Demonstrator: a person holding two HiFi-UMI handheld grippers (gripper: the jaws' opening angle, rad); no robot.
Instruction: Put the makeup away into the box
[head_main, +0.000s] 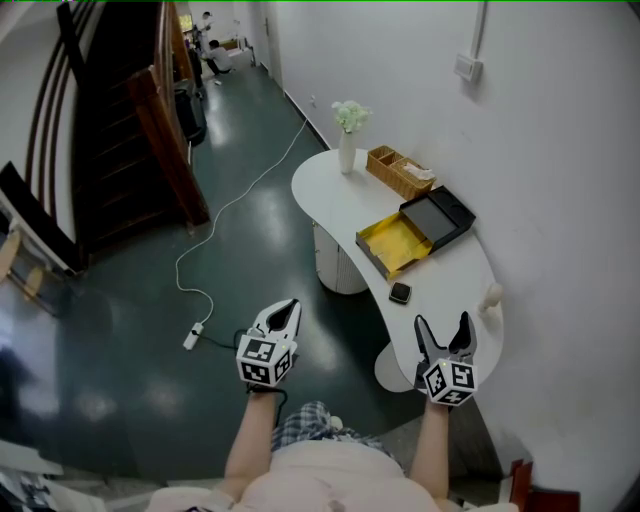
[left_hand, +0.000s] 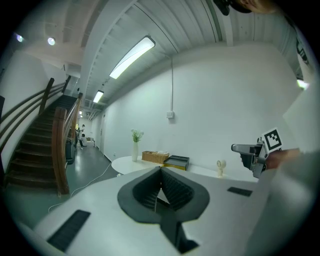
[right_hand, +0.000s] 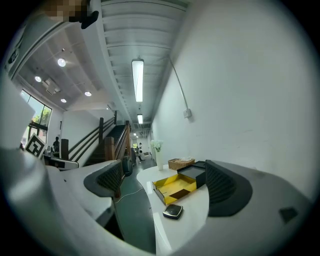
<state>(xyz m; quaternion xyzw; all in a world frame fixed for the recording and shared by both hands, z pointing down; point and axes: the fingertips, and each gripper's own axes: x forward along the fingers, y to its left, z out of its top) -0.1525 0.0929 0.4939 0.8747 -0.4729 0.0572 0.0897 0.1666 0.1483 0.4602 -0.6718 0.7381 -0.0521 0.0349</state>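
The makeup is a small black square compact with rounded corners (head_main: 400, 293) lying flat and closed on the white curved tabletop (head_main: 330, 185). In the right gripper view the compact (right_hand: 173, 211) shows a glossy dark lid with a thin paler edge. It rests just beside the near corner of the open box with a golden-yellow lining (head_main: 392, 245), touching neither the box nor either claw. The box's black lid (head_main: 440, 218) lies against its far side, inner face up. From the right gripper view the box (right_hand: 175, 186) looks shallow, and a darker patch shows on its yellow floor.

The right claw (head_main: 443, 322) hovers over the near end of the tabletop with its jaws spread wide and nothing gripped. The compact sits ahead of it, seen through the gap between its ribbed black pads (right_hand: 220, 186). The left claw (head_main: 288, 305) is held over the dark floor, off the tabletop's edge. Its jaws are pressed together with nothing between them (left_hand: 161, 172).

Farther along the tabletop stand a woven tan basket (head_main: 398, 171) and a slim white vase of pale flowers (head_main: 347, 150). A small white ornament (head_main: 491, 295) stands by the wall.
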